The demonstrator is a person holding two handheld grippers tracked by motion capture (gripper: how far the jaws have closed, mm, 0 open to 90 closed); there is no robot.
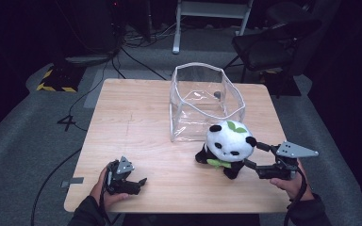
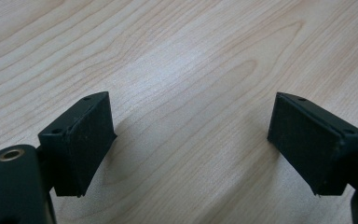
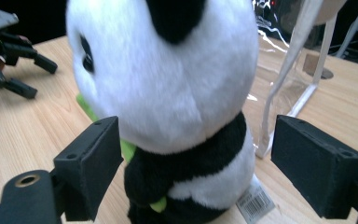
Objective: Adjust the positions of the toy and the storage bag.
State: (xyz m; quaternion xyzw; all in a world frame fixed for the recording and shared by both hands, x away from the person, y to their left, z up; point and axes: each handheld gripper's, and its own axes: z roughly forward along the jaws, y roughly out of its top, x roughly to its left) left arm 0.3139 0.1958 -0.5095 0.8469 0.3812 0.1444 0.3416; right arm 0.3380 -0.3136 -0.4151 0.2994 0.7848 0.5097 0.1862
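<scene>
Table (image 1: 136,122): a light wooden top with rounded corners and visible grain is seen across the centre of the high view.
Clear bag (image 1: 206,100): a transparent, white-edged container is stood open on the table, upper centre of the frame.
Panda plush (image 1: 227,148): it is seated upright on the table, just below and right of the clear bag, close against its front wall.
Left hand-held gripper (image 1: 143,182): it is rested on the table at lower left, jaws held apart over bare wood.
</scene>
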